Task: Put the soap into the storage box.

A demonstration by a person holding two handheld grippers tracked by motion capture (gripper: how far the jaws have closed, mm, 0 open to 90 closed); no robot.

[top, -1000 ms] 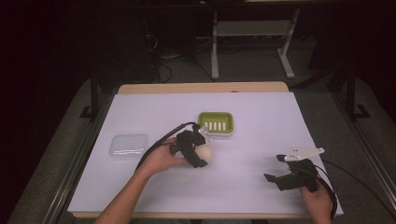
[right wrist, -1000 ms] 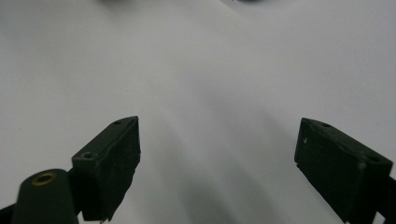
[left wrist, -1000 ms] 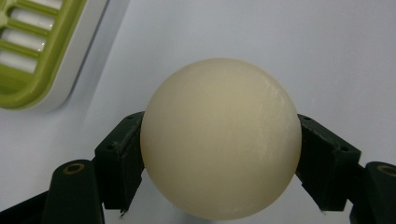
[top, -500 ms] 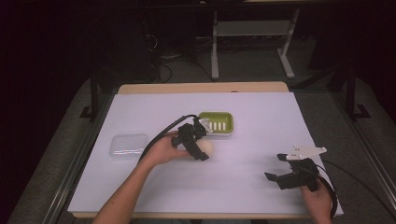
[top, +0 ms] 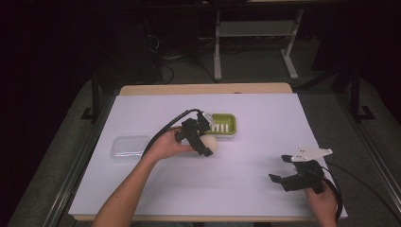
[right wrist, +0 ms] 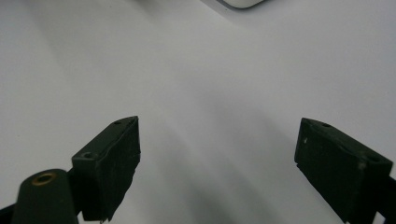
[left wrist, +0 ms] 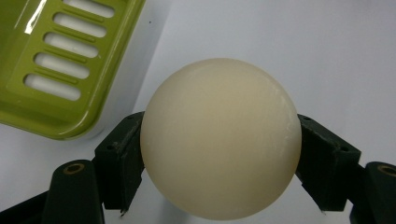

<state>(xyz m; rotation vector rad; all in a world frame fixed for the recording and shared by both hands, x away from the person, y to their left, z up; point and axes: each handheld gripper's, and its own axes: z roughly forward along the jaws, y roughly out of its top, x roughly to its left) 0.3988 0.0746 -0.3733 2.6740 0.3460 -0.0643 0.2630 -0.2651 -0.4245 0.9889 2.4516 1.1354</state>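
Observation:
A cream-coloured round ball [left wrist: 219,137] sits clamped between the two black jaws of my left gripper [top: 206,144], which is shut on it. In the high view the ball [top: 211,142] hovers just in front of a green slotted dish [top: 222,125] at the table's middle. That dish [left wrist: 60,65] lies close at the upper left in the left gripper view. My right gripper [top: 283,171] rests at the front right of the table, jaws wide apart over bare white surface [right wrist: 210,93], holding nothing.
A clear plastic lid [top: 128,146] lies on the white table cover [top: 265,118] left of my left hand. A pale rim of something [right wrist: 240,3] shows at the top edge of the right gripper view. Dark floor and a metal frame stand beyond the table.
The left gripper with the ball has moved slightly away from me and up, toward the green dish. The right gripper has stayed in place.

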